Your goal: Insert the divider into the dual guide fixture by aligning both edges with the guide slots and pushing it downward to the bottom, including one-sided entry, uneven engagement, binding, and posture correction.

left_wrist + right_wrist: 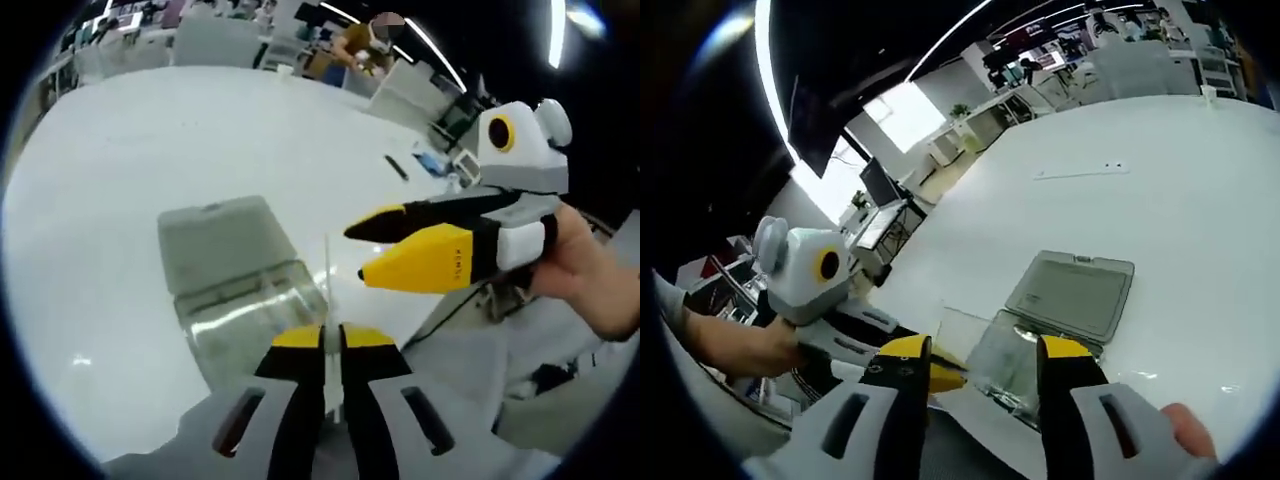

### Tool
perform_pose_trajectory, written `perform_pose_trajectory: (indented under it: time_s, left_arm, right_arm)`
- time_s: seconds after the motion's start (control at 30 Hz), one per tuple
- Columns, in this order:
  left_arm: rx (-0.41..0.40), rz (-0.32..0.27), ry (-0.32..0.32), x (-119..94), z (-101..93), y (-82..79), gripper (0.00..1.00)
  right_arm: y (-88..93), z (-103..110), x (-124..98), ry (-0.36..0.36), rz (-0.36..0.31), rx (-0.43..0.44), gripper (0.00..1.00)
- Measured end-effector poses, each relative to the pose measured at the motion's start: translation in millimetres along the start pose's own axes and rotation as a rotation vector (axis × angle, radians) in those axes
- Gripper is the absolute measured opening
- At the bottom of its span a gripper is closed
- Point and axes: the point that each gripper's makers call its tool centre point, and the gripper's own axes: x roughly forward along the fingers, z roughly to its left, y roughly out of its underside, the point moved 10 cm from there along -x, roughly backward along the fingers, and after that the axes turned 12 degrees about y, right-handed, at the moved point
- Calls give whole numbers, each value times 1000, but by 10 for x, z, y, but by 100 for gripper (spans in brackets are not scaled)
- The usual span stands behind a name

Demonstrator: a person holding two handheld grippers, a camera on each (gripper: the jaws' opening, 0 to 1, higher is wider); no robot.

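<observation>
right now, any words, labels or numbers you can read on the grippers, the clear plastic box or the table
Yellow jaw of the right gripper, left gripper view: a short dark print near, too small and blurred to read.
Clear plastic hinged box with its grey lid: no readable text.
White table: small dark marks, too far to read.
Left gripper shut on the thin clear divider sheet: no text seen.

White worktop, glossy, wide. Clear plastic box with its grey lid open flat lies on it near the edge. Far across the worktop, a small dark flat item and small bits, too small to tell.
</observation>
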Motion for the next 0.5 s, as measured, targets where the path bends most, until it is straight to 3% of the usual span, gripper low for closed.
perform_pose_trajectory:
  time_s: [0.27, 0.4, 0.5]
  left_arm:
    - [-23, 25, -20, -62, 84, -79, 1]
    - [-92, 27, -5, -71, 137, -91, 1]
    - [-87, 59, -30, -80, 168, -91, 1]
  right_arm:
    - [68, -30, -57, -42, -28, -116, 44]
    - [113, -10, -104, -62, -63, -181, 45]
    - [170, -6, -125, -68, -74, -233, 46]
